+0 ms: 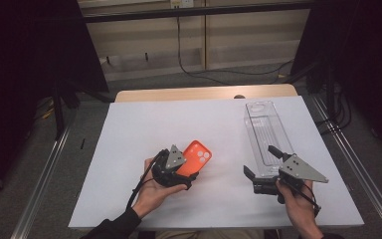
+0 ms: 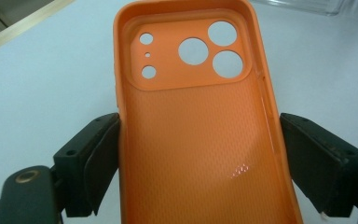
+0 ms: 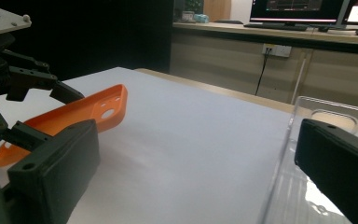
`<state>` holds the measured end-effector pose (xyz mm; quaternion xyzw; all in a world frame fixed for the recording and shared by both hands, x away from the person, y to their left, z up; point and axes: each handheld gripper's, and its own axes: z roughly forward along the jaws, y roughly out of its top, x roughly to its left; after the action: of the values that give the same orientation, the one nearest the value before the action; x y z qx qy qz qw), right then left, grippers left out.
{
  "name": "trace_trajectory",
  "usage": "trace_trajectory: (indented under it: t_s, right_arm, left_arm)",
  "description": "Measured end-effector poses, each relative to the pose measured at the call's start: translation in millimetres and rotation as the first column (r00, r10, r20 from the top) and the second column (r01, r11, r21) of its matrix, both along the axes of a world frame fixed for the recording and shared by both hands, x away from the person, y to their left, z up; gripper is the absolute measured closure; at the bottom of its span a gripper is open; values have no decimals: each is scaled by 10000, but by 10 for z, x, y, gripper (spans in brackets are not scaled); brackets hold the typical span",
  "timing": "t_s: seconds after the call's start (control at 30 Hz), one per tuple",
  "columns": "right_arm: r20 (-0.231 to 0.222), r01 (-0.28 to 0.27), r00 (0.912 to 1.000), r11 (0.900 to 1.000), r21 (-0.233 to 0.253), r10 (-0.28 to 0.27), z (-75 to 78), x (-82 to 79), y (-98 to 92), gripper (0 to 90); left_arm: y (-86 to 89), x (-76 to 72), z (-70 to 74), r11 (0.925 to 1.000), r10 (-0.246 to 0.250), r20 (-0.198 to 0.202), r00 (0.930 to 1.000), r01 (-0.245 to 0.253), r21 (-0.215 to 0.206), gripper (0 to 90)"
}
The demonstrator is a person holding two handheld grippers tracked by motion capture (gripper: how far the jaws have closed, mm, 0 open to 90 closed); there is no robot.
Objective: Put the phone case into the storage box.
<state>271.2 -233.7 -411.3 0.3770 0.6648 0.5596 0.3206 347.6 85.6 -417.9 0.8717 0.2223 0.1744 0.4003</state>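
Observation:
An orange phone case (image 1: 199,154) with camera cut-outs is held just above the white table (image 1: 144,134), inner side up. My left gripper (image 1: 179,164) is shut on its lower half. In the left gripper view the case (image 2: 196,130) runs up between both jaws, which press its long edges at my left gripper (image 2: 200,158). A clear plastic phone case (image 1: 263,129) lies lengthwise at the right. My right gripper (image 1: 261,160) is open at its near end, one jaw left of it and one over it. The right gripper view shows the orange case (image 3: 74,112) and the clear case (image 3: 328,114).
The white sheet ends at a wooden table edge (image 1: 204,93) at the back. Metal rails (image 1: 45,169) run along both sides of the table. A black cable (image 1: 189,69) lies on the floor behind. Bare white surface lies between the two cases.

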Motion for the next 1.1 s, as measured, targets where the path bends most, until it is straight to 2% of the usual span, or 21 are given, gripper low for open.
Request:
trace_trajectory:
  t_s: [0.1,0.17,0.27,0.33,0.43,0.57,0.67,0.77,0.8,0.9,1.03,1.1]
  right_arm:
    - [27,-259,9997,9996,-79,259,17,43,84,0]
    - [-91,-421,9991,9991,-43,420,28,66,136,0]
    - [-489,-665,9967,9974,-292,650,44,116,199,2]
    - [-517,-658,9966,9975,-255,644,48,122,209,4]
    - [-663,-848,9944,9960,-281,828,56,165,254,0]
    - [-724,-835,9941,9957,-407,804,49,201,295,4]
    - [-933,-491,9947,9974,-530,440,47,241,349,29]
    - [-1097,-443,9932,9973,-577,378,43,262,370,26]
    - [-1262,-294,9917,9984,-477,232,33,273,376,30]
    - [-1323,-261,9910,9988,-414,204,33,280,381,30]
    - [-1401,-310,9896,9994,151,329,98,290,376,39]
    - [-1498,-286,9883,9995,114,300,140,299,388,38]
  left_arm:
    - [-15,-9,10,10000,-55,86,9999,55,4,154]
    - [-25,-19,9,9999,-97,169,9998,95,101,154]
    - [-50,-48,7,9998,-174,305,9994,173,41,154]
    - [-72,-60,14,9996,-252,482,9985,244,173,154]
    - [-105,-63,24,9996,-260,572,9980,254,105,154]
    - [-156,-74,27,9994,-323,731,9968,315,125,155]
    - [-192,-75,5,9996,-268,712,9971,262,96,155]
    - [-231,-62,-35,9996,-215,741,9970,203,171,155]
    - [-246,-57,-46,9996,-247,754,9968,233,184,155]
    - [-282,-62,-54,9996,-232,831,9963,219,156,155]
    - [-336,-41,-22,9999,-119,955,9954,119,12,155]
    - [-390,-16,-30,9999,-13,950,9955,23,-107,155]
